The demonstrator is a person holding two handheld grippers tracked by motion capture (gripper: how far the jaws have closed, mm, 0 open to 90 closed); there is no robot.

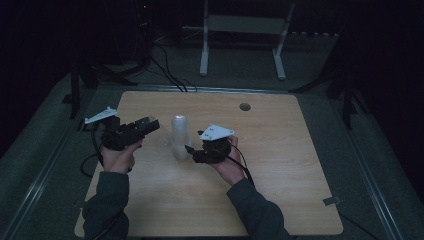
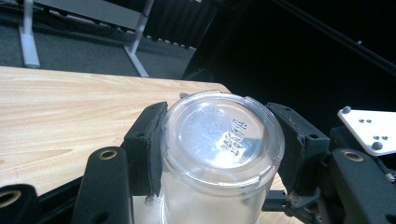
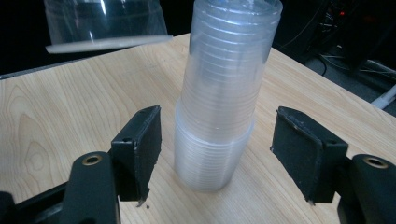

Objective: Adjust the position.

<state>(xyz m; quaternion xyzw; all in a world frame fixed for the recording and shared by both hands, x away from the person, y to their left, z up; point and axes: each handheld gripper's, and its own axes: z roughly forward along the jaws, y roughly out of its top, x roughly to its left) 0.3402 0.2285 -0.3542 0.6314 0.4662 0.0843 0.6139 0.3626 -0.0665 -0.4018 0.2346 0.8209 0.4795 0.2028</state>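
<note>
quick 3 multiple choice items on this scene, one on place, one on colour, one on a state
1. Where is the cup stack?
A. on the floor
B. on the table, between the right gripper's jaws
C. lying flat at the table's edge

2. The cups are:
A. clear
B. red
C. black

3. The left gripper is:
A. open, empty
B. lying on the table
C. shut on a single cup

Key:
1 B: the cup stack stands on the table inside the open right gripper.
2 A: table grain shows through.
3 C: the left gripper has both jaws pressing the single cup.
</note>
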